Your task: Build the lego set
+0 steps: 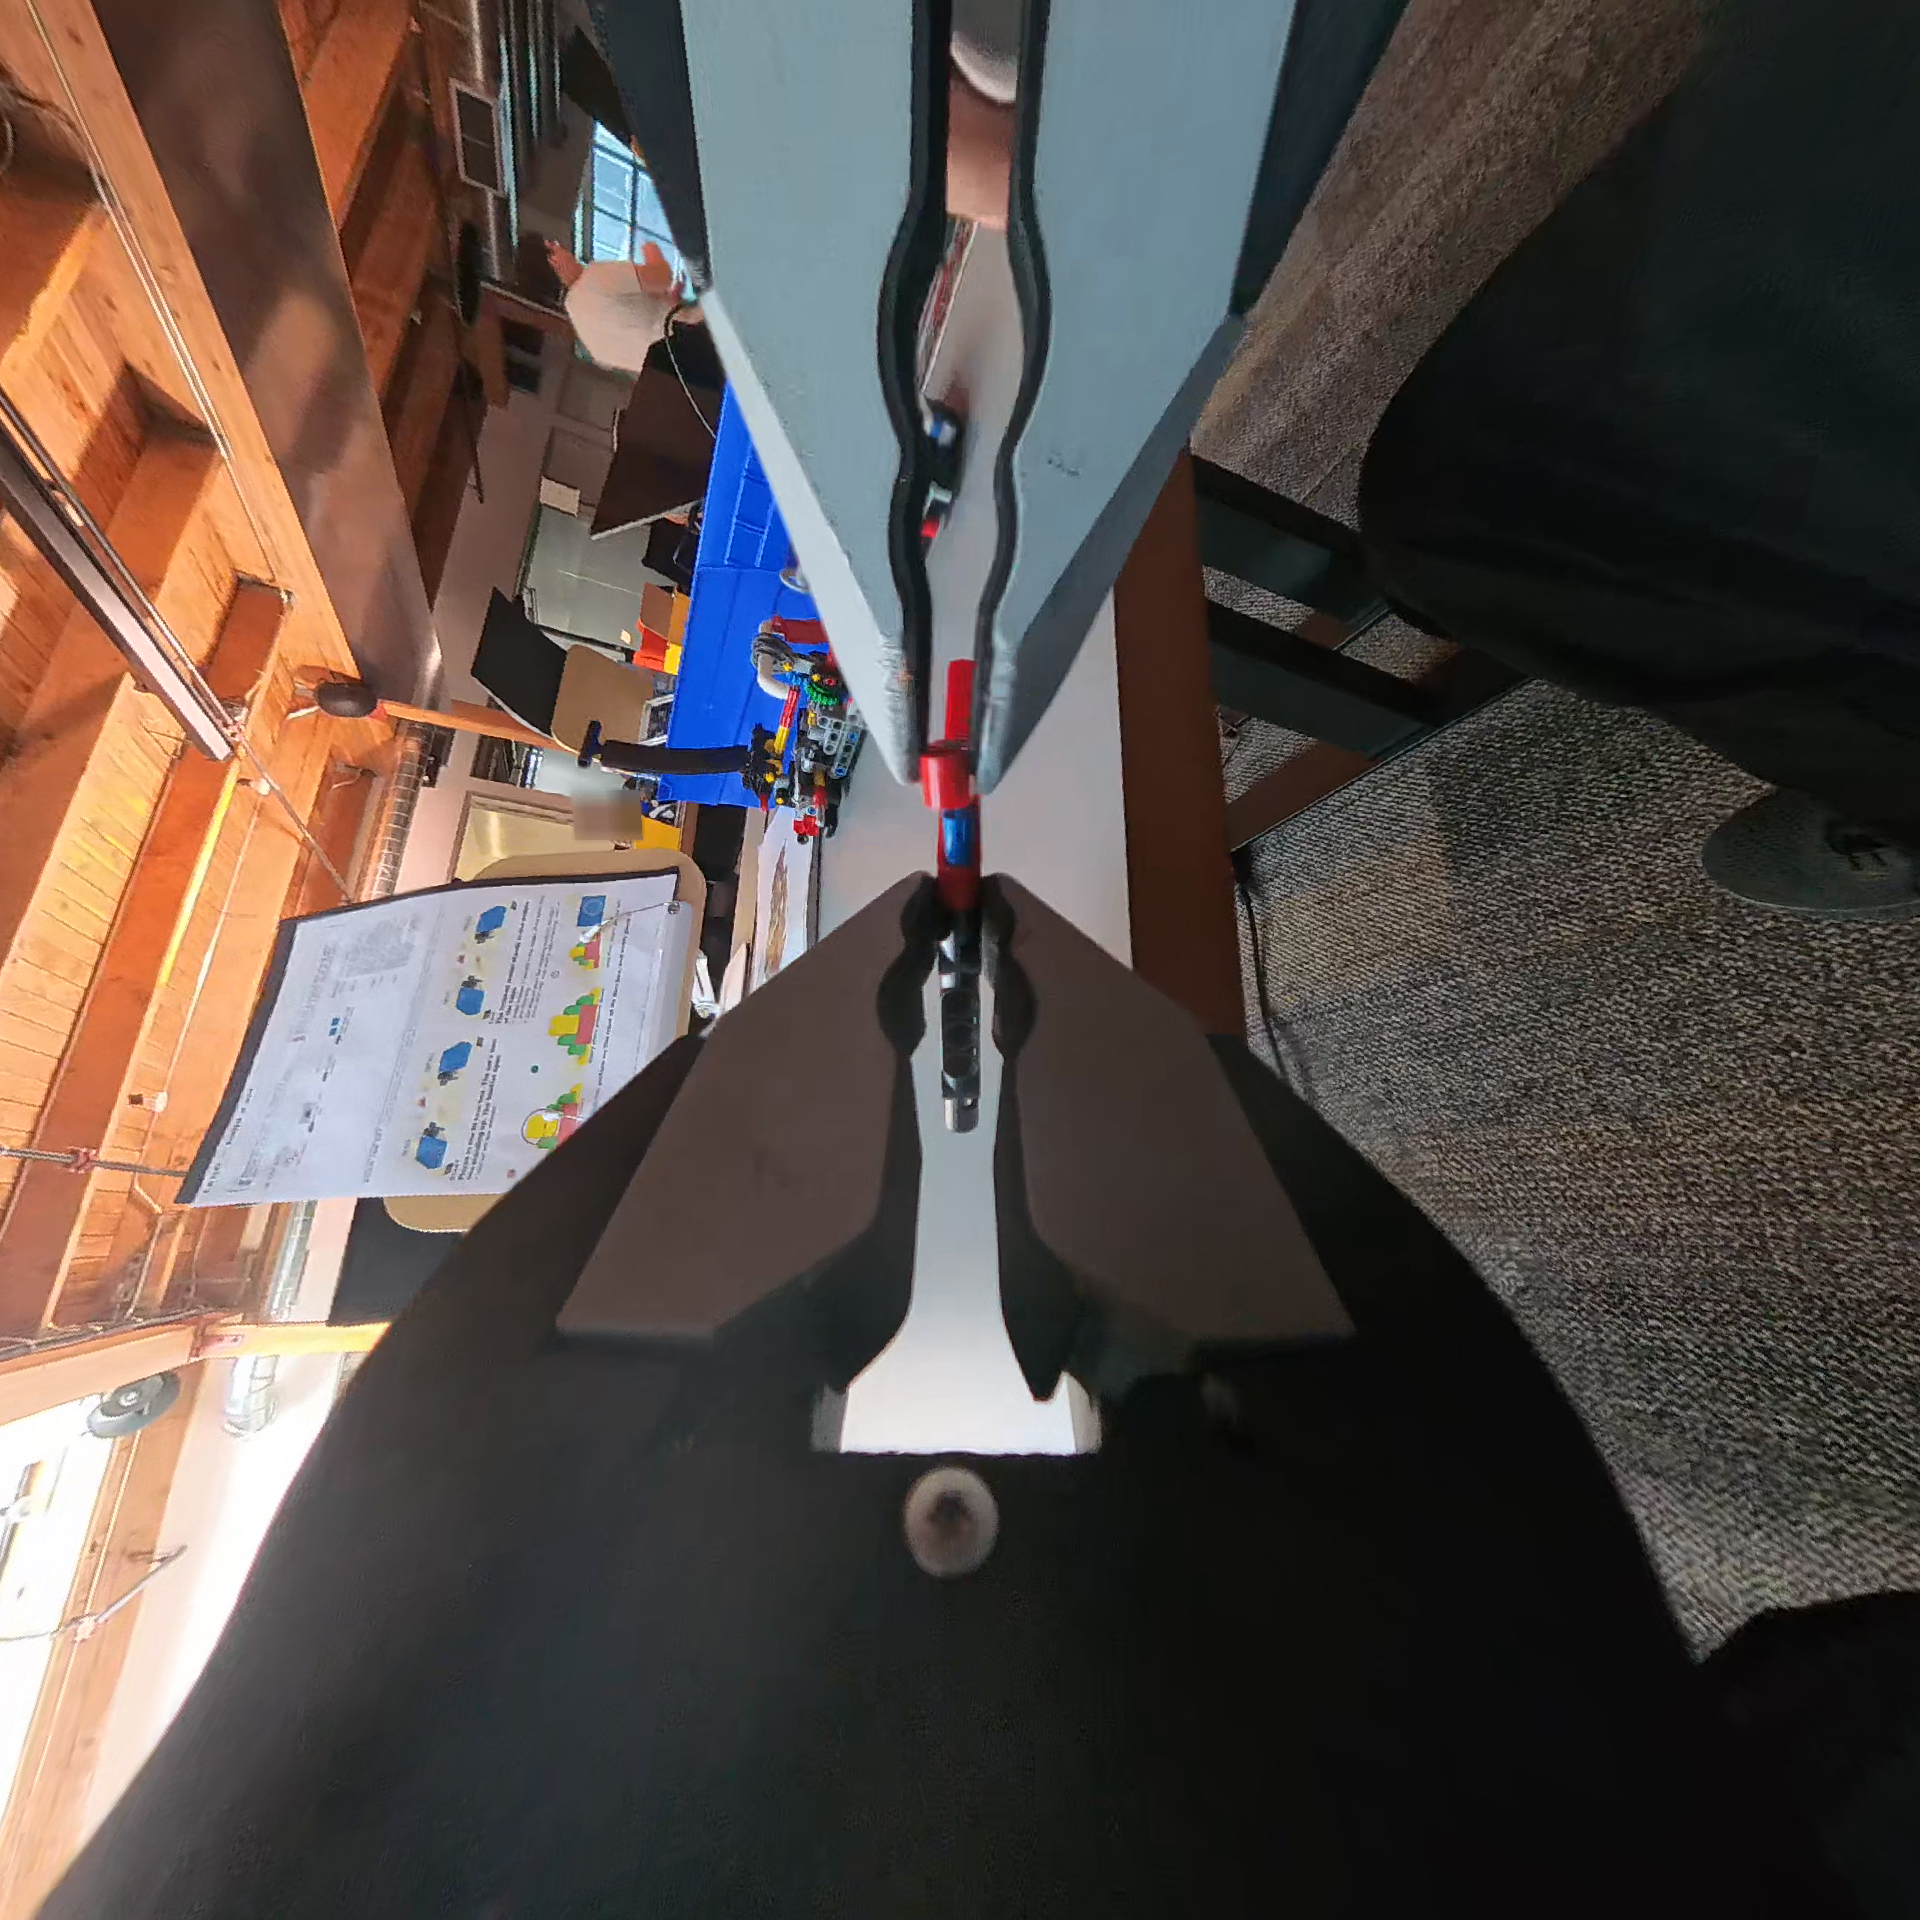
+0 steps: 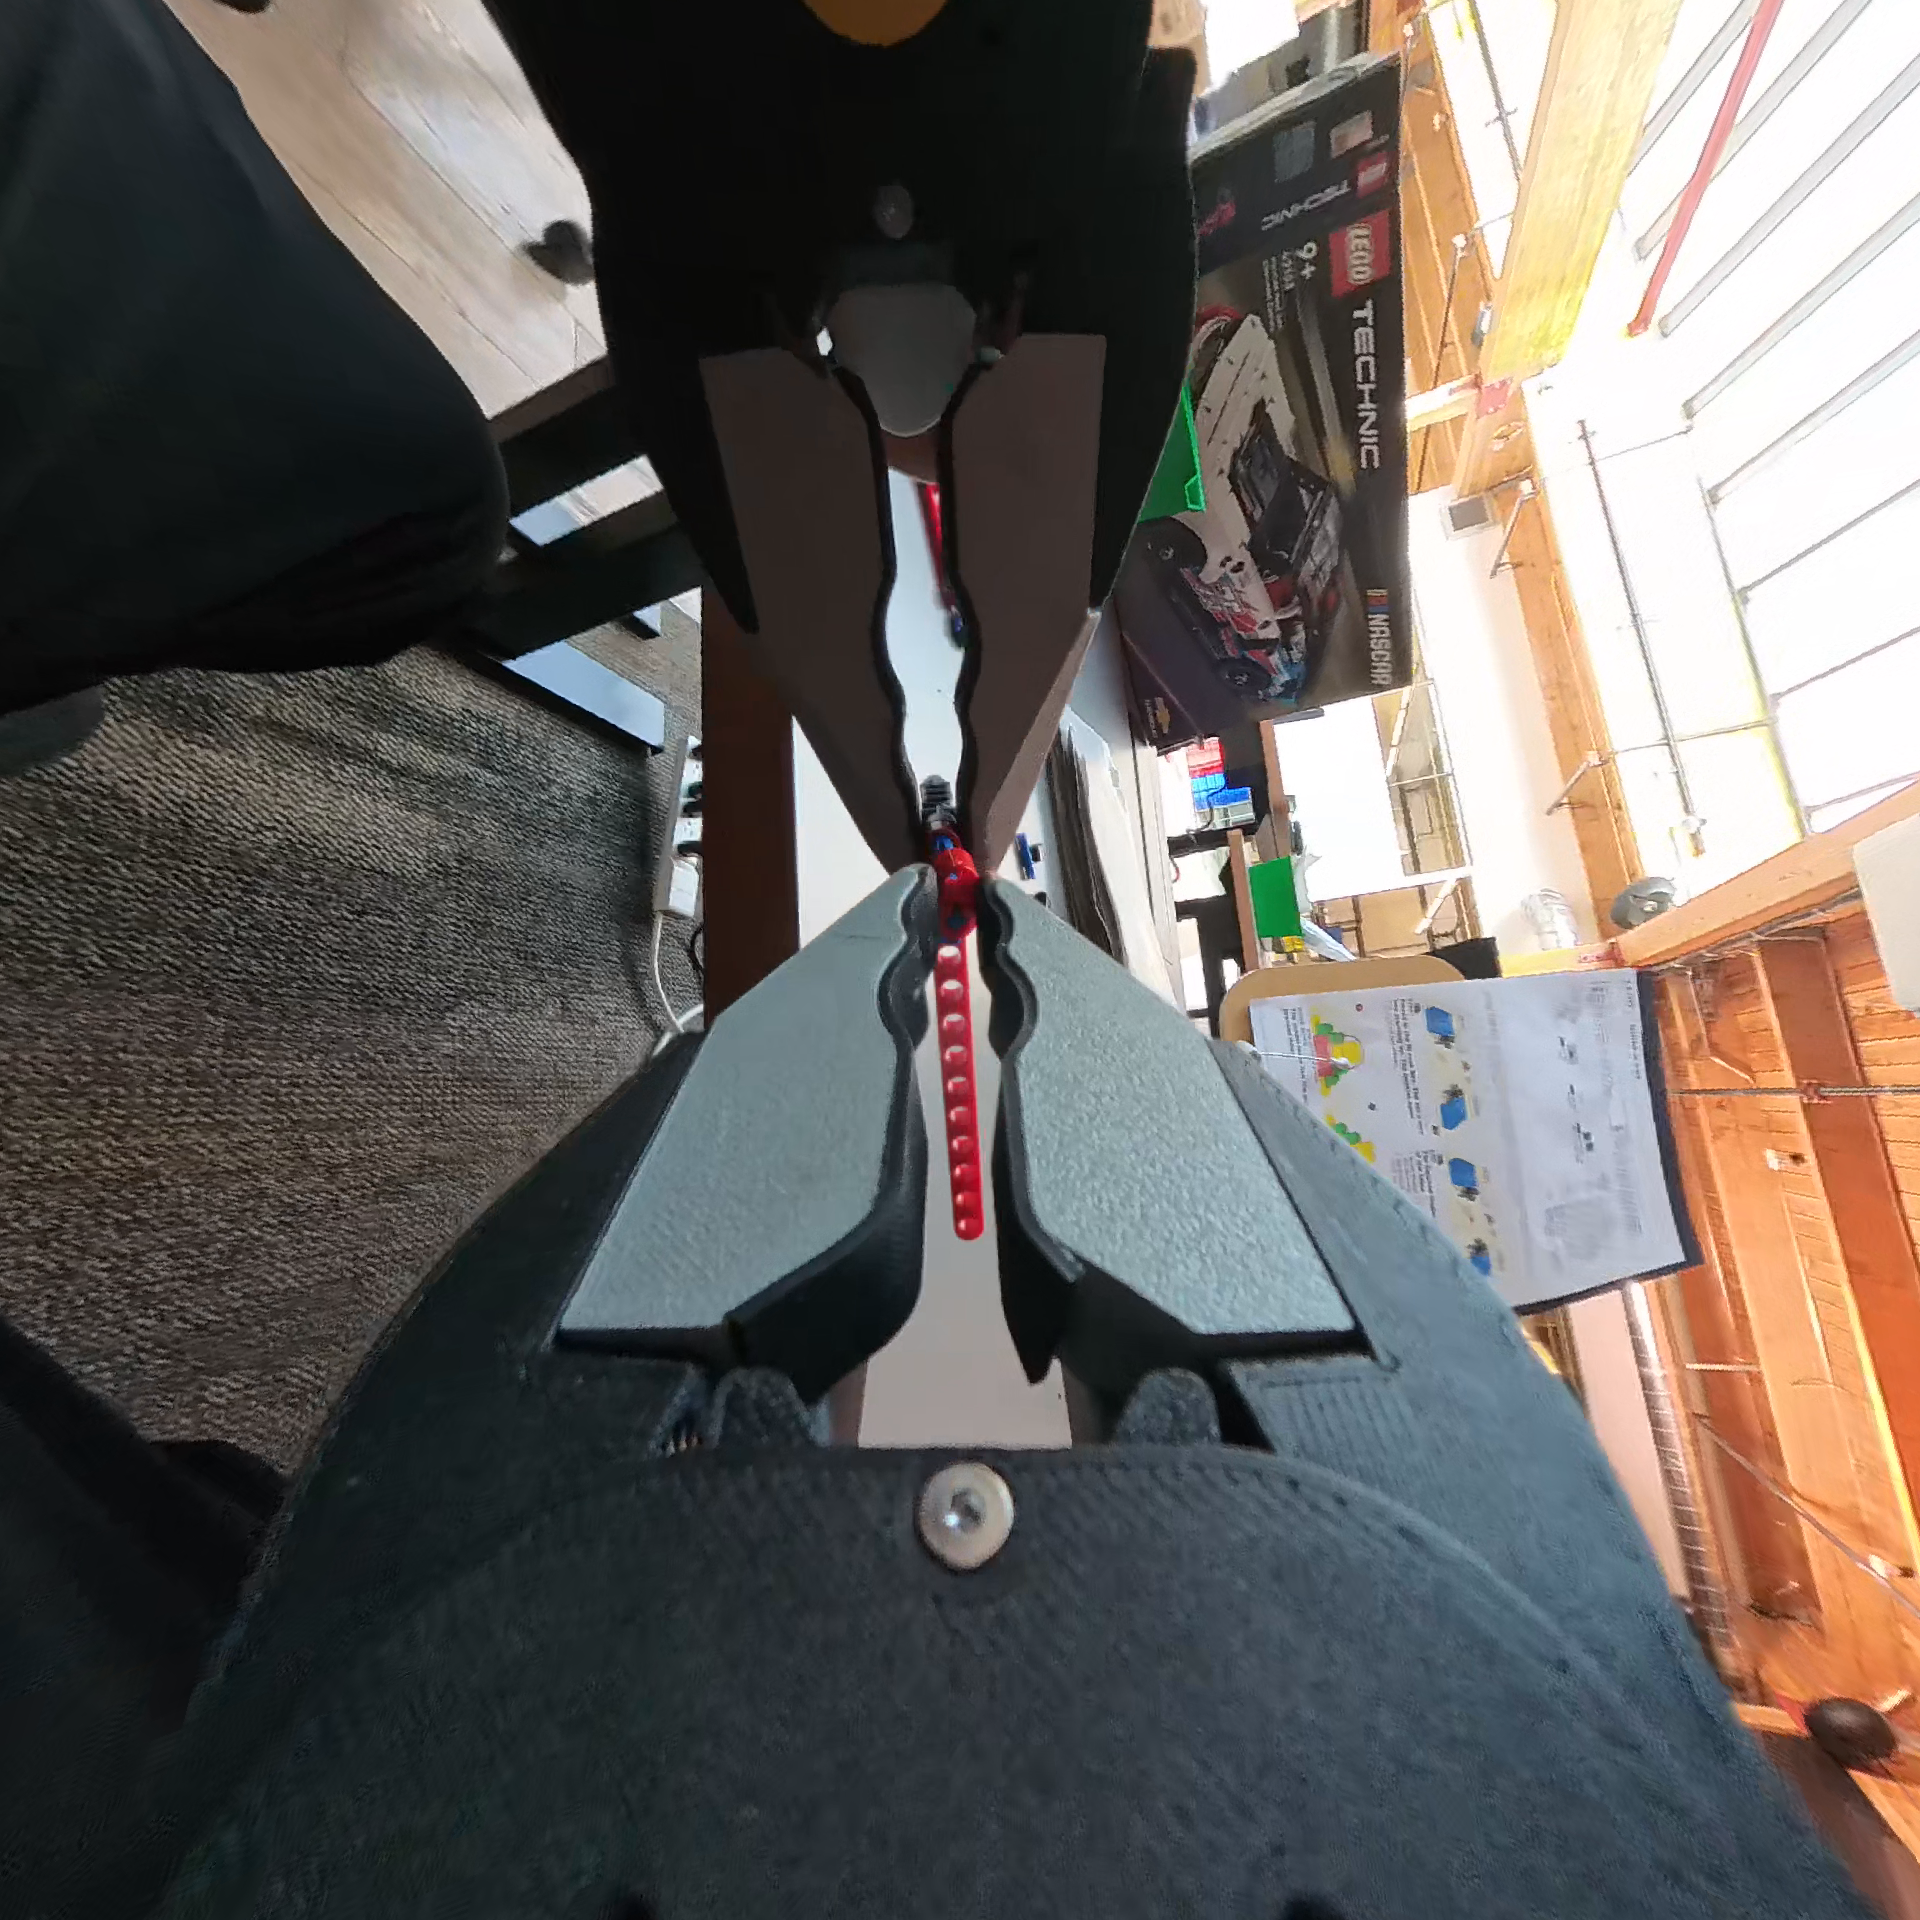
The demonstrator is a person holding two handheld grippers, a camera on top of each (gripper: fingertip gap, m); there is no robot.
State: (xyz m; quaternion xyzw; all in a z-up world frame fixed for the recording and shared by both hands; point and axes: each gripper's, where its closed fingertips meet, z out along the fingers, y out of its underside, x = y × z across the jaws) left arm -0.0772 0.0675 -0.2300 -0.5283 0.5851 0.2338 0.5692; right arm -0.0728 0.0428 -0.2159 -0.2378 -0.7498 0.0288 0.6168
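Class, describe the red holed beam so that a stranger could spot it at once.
Find the white table where two grippers meet tip to tip. The red holed beam runs between the grey right gripper's fingers. Unlike the black beam opposite, it is red and longer.

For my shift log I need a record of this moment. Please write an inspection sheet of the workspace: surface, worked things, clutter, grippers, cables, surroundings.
Surface: white table with brown edge.
Worked things: black holed beam and red holed beam, meeting at a red and blue connector.
Clutter: colourful brick model, blue bin, toy set box.
Grippers: left gripper shut on the black holed beam; right gripper shut on the red holed beam, tip to tip.
Cables: power strip with leads on the carpet.
Surroundings: grey carpet, instruction sheet, wooden walls.
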